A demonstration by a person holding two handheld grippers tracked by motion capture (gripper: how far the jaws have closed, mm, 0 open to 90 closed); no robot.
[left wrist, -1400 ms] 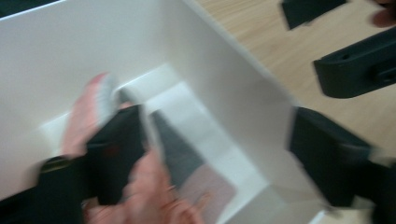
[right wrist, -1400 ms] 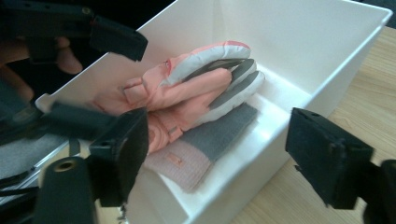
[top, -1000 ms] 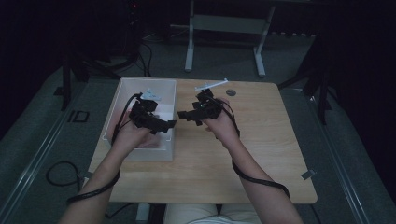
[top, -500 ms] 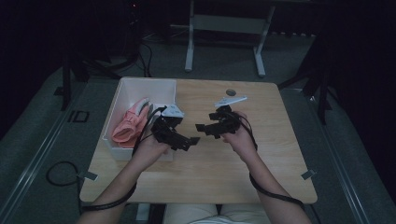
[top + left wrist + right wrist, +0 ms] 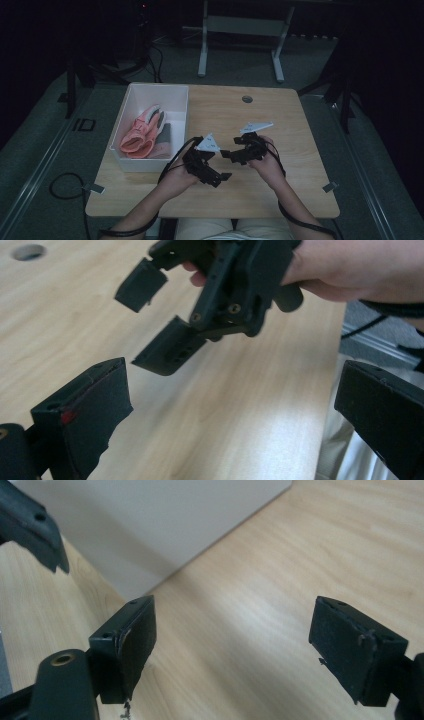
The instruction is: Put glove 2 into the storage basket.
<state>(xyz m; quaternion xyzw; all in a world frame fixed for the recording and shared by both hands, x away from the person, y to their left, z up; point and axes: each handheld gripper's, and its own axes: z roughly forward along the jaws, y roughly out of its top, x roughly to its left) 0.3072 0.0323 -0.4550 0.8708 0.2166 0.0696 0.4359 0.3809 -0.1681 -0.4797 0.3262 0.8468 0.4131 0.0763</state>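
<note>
Both forearms came in from the bottom of the high view and angled toward each other. The left hand point(image 5: 176, 176) held the left gripper point(image 5: 223, 176) pointing toward the person's right, its jaws spread wide with nothing between them. The right hand point(image 5: 268, 164) held the right gripper point(image 5: 226, 153) pointing toward the person's left, jaws likewise apart and empty. The two grippers faced each other, near but not touching, each trailing a cable along its forearm.

Desk point(image 5: 287, 112): light wood, rounded corners.
Cable hole point(image 5: 247, 99): round and grey, near the desk's far edge, about mid-width.
Clips point(image 5: 94, 188): small and grey, one near each front corner.
Metal stand point(image 5: 240, 24): on the floor beyond the far edge.
Floor cable point(image 5: 56, 186): black loop off the front-left corner.
</note>
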